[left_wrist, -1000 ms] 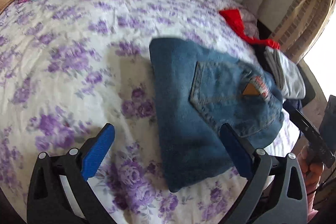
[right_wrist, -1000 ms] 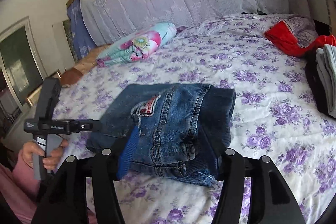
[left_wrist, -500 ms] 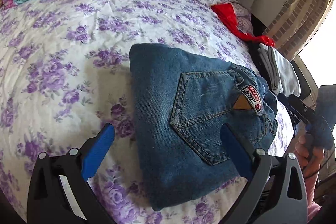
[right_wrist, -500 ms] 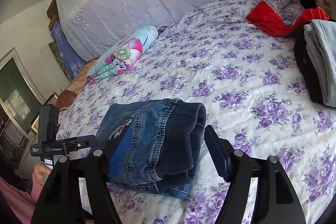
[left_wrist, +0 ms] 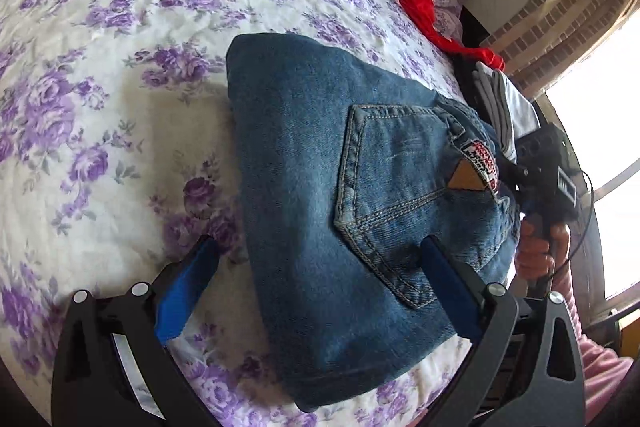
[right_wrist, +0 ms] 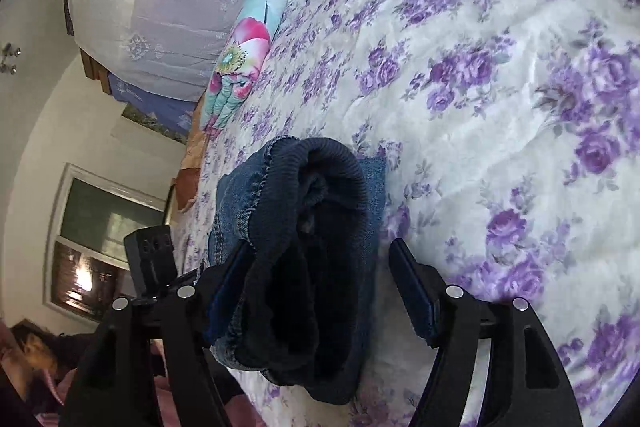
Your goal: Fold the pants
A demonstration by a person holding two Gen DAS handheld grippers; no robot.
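Left wrist view gives me the folded jeans (left_wrist: 344, 211) lying on the floral bedspread (left_wrist: 112, 75), back pocket up, filling the centre toward 4 o'clock. My left gripper (left_wrist: 320, 287) has its blue pads (left_wrist: 184, 291) spread wide, gripping nothing; the far pad (left_wrist: 444, 291) sits over the denim, contact unclear. At 3 o'clock I see the right gripper's (right_wrist: 320, 287) body with the hand (left_wrist: 536, 247) holding it, partly hidden behind the jeans. Through the right wrist view, its fingers stand apart around the bundle's ribbed waistband end; one pad (right_wrist: 224, 291) is mostly buried against fabric. A red garment (left_wrist: 424, 15) and grey stack (left_wrist: 508, 107) lie at 1 o'clock, half cut off.
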